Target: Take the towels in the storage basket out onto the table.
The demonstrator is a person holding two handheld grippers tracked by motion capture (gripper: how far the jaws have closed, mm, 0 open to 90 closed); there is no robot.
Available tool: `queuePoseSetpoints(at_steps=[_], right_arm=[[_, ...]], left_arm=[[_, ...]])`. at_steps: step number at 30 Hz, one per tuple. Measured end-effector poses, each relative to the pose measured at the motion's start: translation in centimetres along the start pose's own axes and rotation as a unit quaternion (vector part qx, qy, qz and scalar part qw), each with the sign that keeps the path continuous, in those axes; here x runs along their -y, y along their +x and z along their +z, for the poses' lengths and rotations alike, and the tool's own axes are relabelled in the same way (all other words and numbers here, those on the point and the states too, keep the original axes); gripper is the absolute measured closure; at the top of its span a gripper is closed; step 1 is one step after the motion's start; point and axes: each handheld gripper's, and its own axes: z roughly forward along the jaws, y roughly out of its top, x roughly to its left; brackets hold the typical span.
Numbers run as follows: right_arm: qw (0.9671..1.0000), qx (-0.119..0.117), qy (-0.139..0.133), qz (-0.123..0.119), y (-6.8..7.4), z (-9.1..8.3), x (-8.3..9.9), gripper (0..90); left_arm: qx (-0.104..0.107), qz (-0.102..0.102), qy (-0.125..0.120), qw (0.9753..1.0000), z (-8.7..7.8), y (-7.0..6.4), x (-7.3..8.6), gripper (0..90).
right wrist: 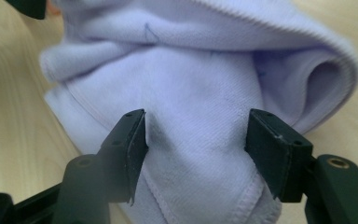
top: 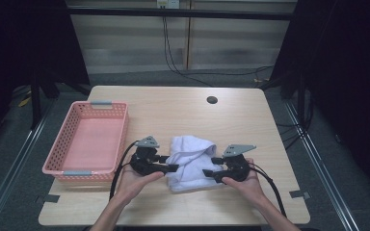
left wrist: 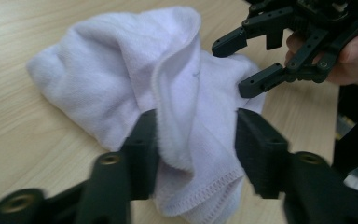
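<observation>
Crumpled white towel (top: 191,162) on the tabletop (top: 231,120), near the front edge, just right of a pink basket (top: 87,142). Left tool (top: 171,163) at the towel's left side — jaws spread wide, a raised fold of cloth between them, not clamped. Right tool (top: 209,166) at the towel's right side — jaws likewise wide apart over the cloth, gripping nothing.

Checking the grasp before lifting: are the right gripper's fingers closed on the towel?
No, the right gripper holds its fingers apart around the towel.
</observation>
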Motion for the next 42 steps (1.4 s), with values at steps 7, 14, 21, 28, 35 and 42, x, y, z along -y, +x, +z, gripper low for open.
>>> queuePoseSetpoints(at_steps=[7, 14, 21, 28, 35, 42], right_arm=[[0.9998, 0.003, -0.005, 0.018, -0.3, -0.3, 0.3, 74.3], [0.9977, 0.022, -0.044, 0.047, -1.8, -2.7, -0.2, 77.4], [0.9898, 0.045, -0.098, 0.092, -4.0, -6.0, -0.2, 78.8], [0.9803, 0.073, -0.152, 0.103, -5.6, -9.4, -1.4, 90.0], [0.994, -0.01, -0.091, 0.06, -3.0, -4.8, -1.8, 59.0], [0.9985, -0.034, -0.02, 0.036, -1.0, -0.3, -1.6, 47.8]], left_arm=[[-0.028, -0.001, 0.055, 0.9981, 2.8, 0.6, 0.9, 82.7], [-0.018, -0.031, -0.009, 0.9993, -0.7, 1.7, 0.6, 84.6], [-0.018, -0.047, -0.06, 0.9969, -4.1, 2.1, 0.5, 84.7], [-0.009, -0.062, -0.089, 0.9941, -6.1, 2.4, 0.3, 84.8], [-0.021, -0.055, -0.063, 0.9963, -4.6, 2.0, 0.5, 84.4], [-0.027, -0.064, -0.037, 0.9969, -2.7, 2.7, 0.8, 74.3]])
